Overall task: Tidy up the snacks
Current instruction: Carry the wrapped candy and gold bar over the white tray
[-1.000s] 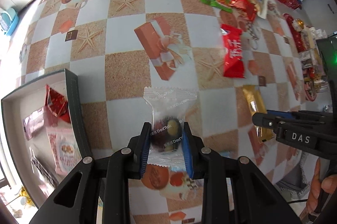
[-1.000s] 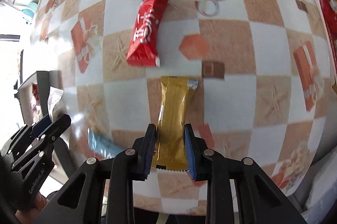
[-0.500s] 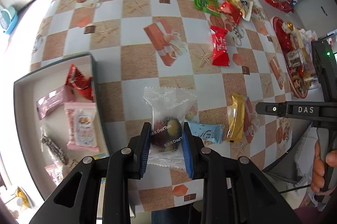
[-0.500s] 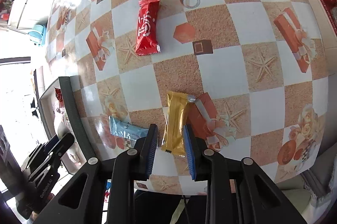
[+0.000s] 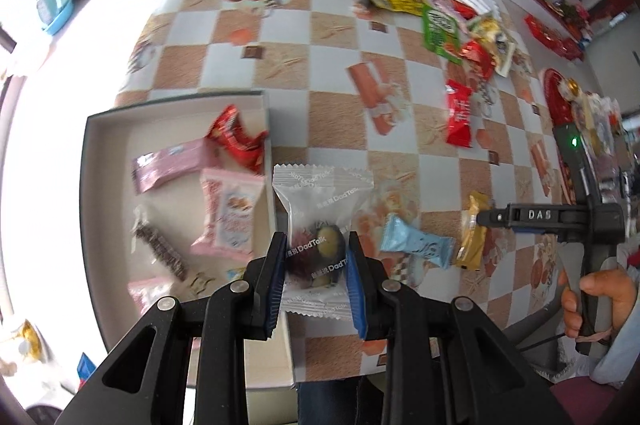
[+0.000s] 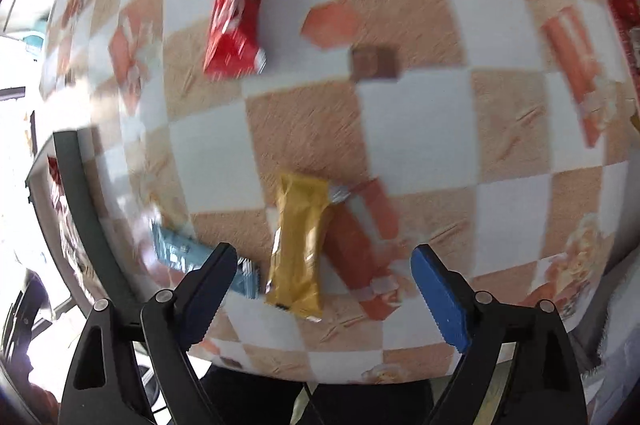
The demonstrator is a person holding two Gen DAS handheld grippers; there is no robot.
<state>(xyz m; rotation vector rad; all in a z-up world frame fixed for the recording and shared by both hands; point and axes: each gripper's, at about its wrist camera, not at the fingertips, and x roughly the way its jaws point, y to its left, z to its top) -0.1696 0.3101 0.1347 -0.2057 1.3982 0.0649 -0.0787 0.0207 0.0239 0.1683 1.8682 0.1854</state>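
Note:
My left gripper (image 5: 316, 281) is shut on a clear DadTalk snack packet (image 5: 320, 225), held above the right rim of the grey tray (image 5: 86, 161). The tray holds a red pack (image 5: 236, 141), pink packs (image 5: 228, 213) and several other snacks. My right gripper (image 6: 324, 285) is open and empty, its jaws wide apart above a gold bar (image 6: 298, 241) that lies on the checkered table. The gold bar (image 5: 474, 233) and the right gripper (image 5: 486, 216) also show in the left wrist view. A light blue packet (image 6: 192, 253) lies left of the gold bar.
A red bar (image 6: 240, 9) lies farther out on the table. A pile of mixed snacks (image 5: 460, 21) sits at the far right, with a red dish (image 5: 556, 97) of items beside it. The table's near edge (image 6: 360, 365) is just below the right gripper.
My right gripper has opened and let go of the gold bar, which now lies on the table. My left gripper has moved left with the clear packet, over the tray's right rim.

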